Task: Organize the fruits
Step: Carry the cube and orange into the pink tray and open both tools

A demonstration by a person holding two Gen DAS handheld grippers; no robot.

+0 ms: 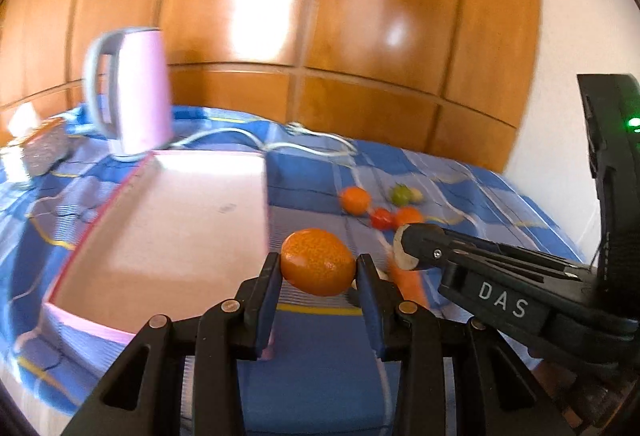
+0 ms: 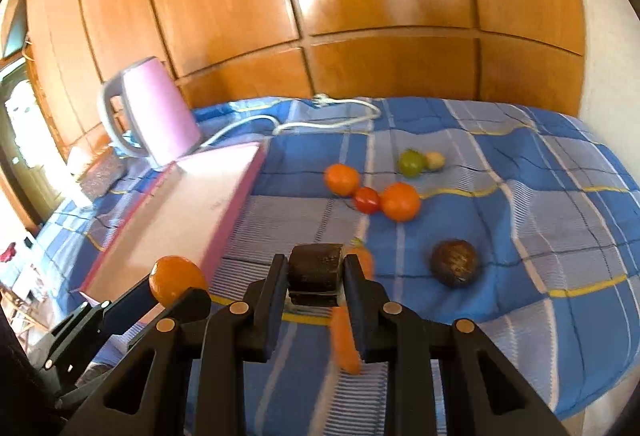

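My left gripper [image 1: 319,270] is shut on an orange [image 1: 318,262] and holds it above the blue cloth, just right of the pink tray [image 1: 160,232]. That orange also shows in the right wrist view [image 2: 176,280]. My right gripper [image 2: 316,278] is shut on a dark brown cut fruit piece [image 2: 315,270], whose pale cut face shows in the left wrist view [image 1: 402,248]. A carrot [image 2: 346,328] lies below the right gripper. On the cloth beyond lie two oranges [image 2: 342,179] [image 2: 400,202], a red tomato [image 2: 367,200], a green fruit [image 2: 411,163], a pale small fruit [image 2: 435,161] and a dark round fruit [image 2: 454,263].
A pink kettle [image 2: 156,112] stands behind the tray, its white cord [image 2: 320,122] trailing over the checked blue cloth [image 2: 520,196]. A wooden panelled wall [image 2: 360,16] stands behind. A dark glittery box [image 2: 104,172] lies left of the kettle.
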